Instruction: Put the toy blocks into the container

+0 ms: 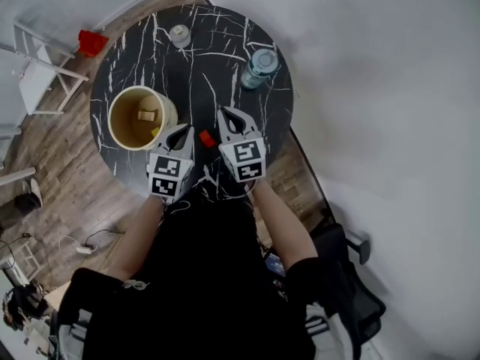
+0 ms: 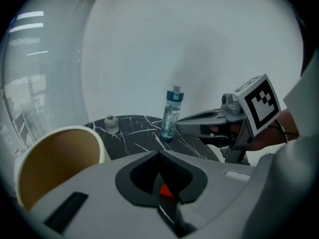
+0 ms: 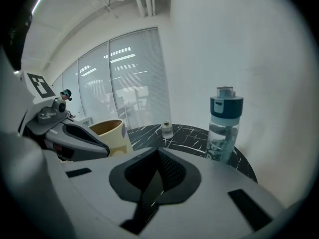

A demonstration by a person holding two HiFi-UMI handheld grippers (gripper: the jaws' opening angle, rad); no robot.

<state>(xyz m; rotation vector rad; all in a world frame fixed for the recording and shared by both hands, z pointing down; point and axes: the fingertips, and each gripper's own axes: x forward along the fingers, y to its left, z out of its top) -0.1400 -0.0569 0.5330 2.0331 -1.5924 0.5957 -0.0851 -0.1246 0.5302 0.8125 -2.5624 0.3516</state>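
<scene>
A small red block (image 1: 206, 138) lies on the round black marble table (image 1: 217, 28), between my two grippers. The cream container (image 1: 120, 135) stands to the left with a tan block (image 1: 147, 115) inside it. My left gripper (image 1: 184, 130) is shut, just left of the red block and right of the container. In the left gripper view a bit of the red block (image 2: 167, 192) shows below the shut left gripper (image 2: 159, 156); whether it touches I cannot tell. My right gripper (image 1: 225, 114) is shut and holds nothing, just right of the block; the right gripper (image 3: 158, 153) points toward the table's far side.
A clear water bottle (image 1: 259, 67) with a teal cap stands at the table's far right, and a small jar (image 1: 179, 35) at its far edge. A white chair (image 1: 37, 73) and a red object (image 1: 91, 43) are on the floor at left, a black chair (image 1: 352, 276) at lower right.
</scene>
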